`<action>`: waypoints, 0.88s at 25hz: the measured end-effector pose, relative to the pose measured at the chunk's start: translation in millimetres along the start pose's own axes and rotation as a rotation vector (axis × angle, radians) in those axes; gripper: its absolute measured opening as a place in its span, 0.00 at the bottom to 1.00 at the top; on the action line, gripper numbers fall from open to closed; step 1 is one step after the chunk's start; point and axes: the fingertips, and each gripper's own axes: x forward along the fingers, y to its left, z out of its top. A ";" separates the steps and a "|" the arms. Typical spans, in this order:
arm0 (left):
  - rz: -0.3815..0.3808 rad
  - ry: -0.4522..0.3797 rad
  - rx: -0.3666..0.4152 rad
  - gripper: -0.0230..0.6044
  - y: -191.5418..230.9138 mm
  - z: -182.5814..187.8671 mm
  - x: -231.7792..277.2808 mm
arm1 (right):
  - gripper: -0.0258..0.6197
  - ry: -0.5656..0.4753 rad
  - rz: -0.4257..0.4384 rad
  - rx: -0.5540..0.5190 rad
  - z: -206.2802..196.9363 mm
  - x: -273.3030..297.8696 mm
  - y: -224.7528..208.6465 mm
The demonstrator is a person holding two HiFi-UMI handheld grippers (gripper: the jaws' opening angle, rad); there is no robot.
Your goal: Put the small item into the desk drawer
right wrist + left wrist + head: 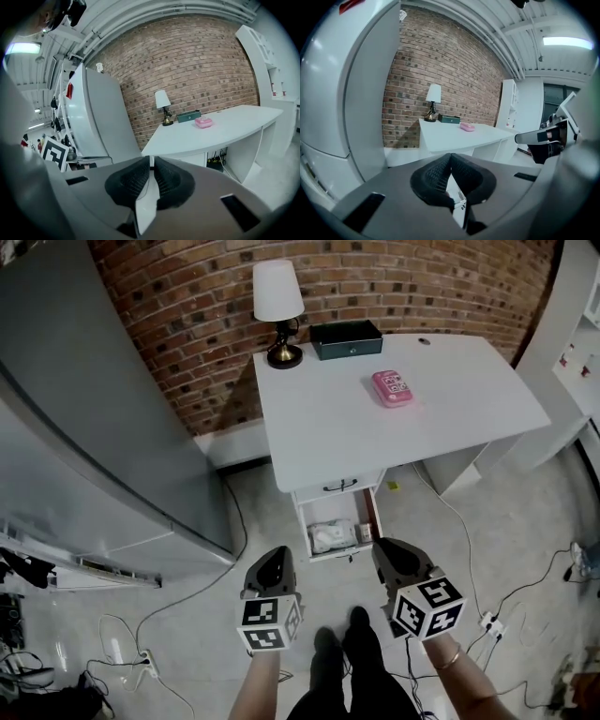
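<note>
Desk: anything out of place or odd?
Only the drawer under the desk stands open, a white packet inside. The pink item lies flat on top, the lamp upright. Nothing spilled or damaged.

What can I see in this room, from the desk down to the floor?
desk: one, white, against the brick wall
lamp: one, white shade, dark base, desk's back left corner
box: one, dark green, back of desk, beside lamp
small item: one, pink, on the desk top
drawer: one, white, open under desk
packet: one, white, inside drawer
refrigerator: one, grey, left of desk
shelf unit: one, white, far right
cables: several, white and black, on floor
left gripper: one, black jaws together, empty
right gripper: one, black jaws nearly together, empty
legs: two, black, bottom centre
</note>
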 end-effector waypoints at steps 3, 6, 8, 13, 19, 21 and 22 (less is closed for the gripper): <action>-0.015 -0.013 0.026 0.07 -15.6 13.3 -11.2 | 0.06 -0.037 -0.019 0.024 12.5 -25.6 1.3; -0.021 -0.033 0.050 0.07 -27.1 27.4 -22.3 | 0.05 -0.070 -0.025 0.042 22.3 -44.8 5.3; -0.026 -0.043 0.066 0.07 -34.3 35.0 -29.3 | 0.05 -0.087 -0.019 0.055 26.4 -55.8 8.1; -0.029 -0.056 0.084 0.07 -42.6 48.7 -46.8 | 0.05 -0.112 -0.011 0.067 34.4 -77.9 17.5; -0.040 -0.063 0.093 0.07 -44.5 53.7 -59.8 | 0.05 -0.146 -0.023 0.036 46.4 -95.9 28.3; -0.045 -0.066 0.098 0.07 -47.3 56.7 -62.8 | 0.05 -0.157 -0.030 0.028 50.6 -101.6 28.7; -0.047 -0.069 0.100 0.07 -48.6 58.3 -64.1 | 0.05 -0.161 -0.035 0.026 52.1 -104.3 28.5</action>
